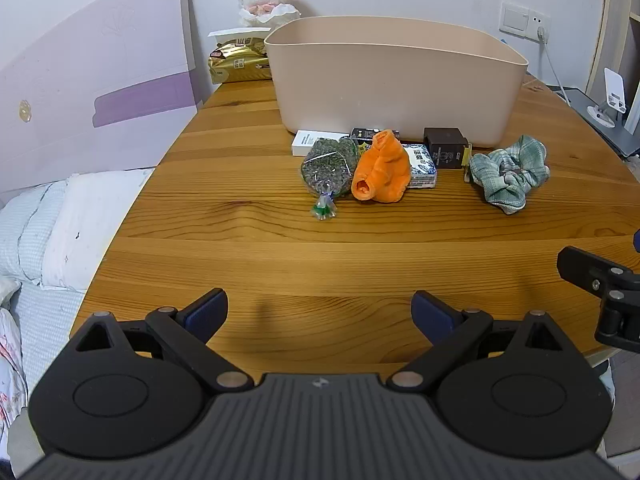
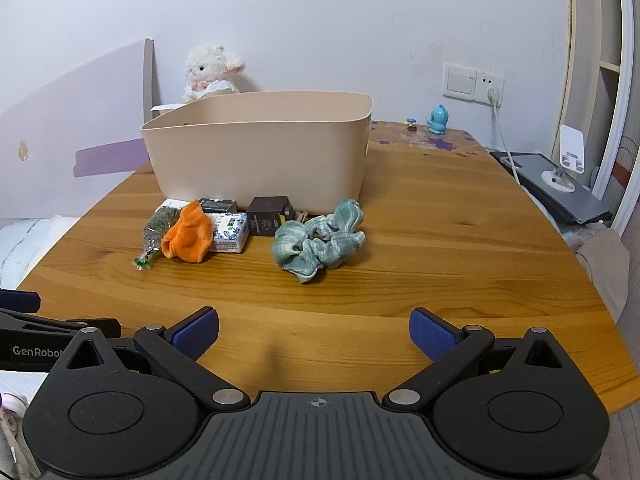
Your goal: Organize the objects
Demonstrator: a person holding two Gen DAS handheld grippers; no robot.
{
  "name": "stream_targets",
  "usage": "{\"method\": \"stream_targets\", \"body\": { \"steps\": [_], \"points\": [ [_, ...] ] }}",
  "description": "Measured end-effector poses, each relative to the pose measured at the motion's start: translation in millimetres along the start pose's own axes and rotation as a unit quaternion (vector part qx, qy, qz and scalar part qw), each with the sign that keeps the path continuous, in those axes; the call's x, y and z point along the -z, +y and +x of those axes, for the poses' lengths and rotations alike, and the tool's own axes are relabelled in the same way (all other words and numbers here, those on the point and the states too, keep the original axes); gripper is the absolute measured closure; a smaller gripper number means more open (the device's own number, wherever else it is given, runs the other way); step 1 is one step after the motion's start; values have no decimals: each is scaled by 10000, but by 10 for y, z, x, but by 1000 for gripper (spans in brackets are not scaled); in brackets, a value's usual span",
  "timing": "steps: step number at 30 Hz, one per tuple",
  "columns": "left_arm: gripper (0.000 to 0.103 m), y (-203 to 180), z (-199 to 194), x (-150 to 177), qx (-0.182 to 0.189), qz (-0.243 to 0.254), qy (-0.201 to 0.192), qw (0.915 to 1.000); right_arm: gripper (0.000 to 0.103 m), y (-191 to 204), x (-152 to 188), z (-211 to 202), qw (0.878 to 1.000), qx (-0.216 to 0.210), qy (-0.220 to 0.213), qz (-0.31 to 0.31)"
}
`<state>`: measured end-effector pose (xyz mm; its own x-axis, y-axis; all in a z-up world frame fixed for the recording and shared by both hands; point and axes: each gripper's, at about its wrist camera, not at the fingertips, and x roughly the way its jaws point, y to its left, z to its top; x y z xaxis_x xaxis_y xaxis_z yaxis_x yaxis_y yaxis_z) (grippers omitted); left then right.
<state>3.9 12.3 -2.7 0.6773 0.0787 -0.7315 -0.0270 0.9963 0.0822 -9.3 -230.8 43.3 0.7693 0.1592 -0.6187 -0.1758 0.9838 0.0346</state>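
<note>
Your left gripper (image 1: 320,312) and right gripper (image 2: 314,332) both gape empty above the table's (image 1: 280,264) near edge. Nothing looks sorted yet: the orange cloth (image 1: 382,168), green scrunchie (image 1: 510,172), seed bag (image 1: 330,168) and small boxes (image 1: 422,164) all lie just before the beige bin (image 1: 396,84).

Both wrist views look forward low across the table (image 1: 248,248), sharing the beige bin (image 2: 260,152) and clutter before it

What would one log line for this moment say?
left gripper: open, empty | right gripper: open, empty | beige bin: nothing visible inside | orange cloth, green scrunchie: on table
</note>
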Motion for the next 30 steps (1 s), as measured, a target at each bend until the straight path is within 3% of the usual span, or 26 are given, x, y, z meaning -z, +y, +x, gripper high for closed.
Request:
{"method": "stream_targets", "body": {
  "steps": [30],
  "points": [
    [4, 35, 78, -127, -20, -6, -33, 10000, 0, -76, -110, 61, 9999, 93, -107, 4]
  ]
}}
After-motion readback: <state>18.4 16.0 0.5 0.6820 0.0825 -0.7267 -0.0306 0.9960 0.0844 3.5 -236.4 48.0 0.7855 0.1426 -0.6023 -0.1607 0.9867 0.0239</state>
